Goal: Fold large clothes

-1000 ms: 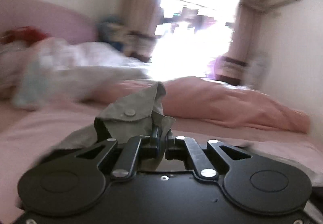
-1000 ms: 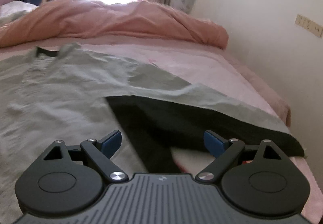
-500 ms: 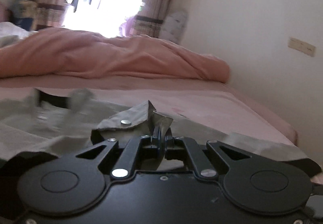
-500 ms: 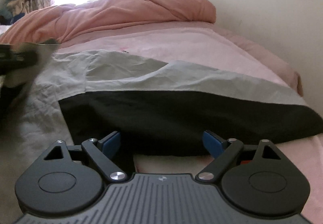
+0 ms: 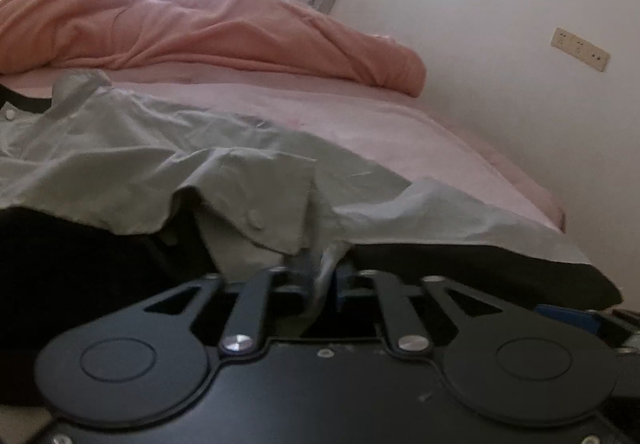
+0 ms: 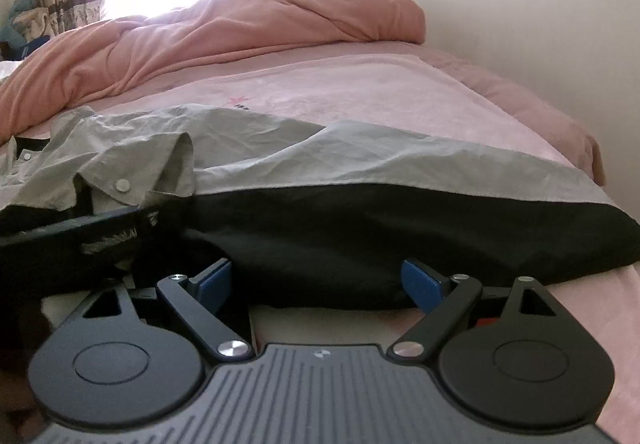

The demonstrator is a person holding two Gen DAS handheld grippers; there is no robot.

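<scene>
your left gripper [image 5: 320,280] is letting go: its jaws are opening, with a thin fold of the grey shirt [image 5: 120,160] between them where a second ago they were pinched shut on the buttoned cuff [image 5: 256,204]. that cuff now lies on the shirt's body, just ahead of the left gripper, so the sleeve has been carried across and laid inward. your right gripper [image 6: 320,284] stands wide with nothing between its blue pads [image 6: 420,284], hovering at the near edge of the shirt's black hem band [image 6: 400,236], which reaches toward the wall side of the pink bed [image 6: 400,84]. beyond the shirt, the peach quilt [image 6: 240,24] is bunched at the far end. the sleeve fold looks done; the hem in front of the right gripper seems next.
</scene>
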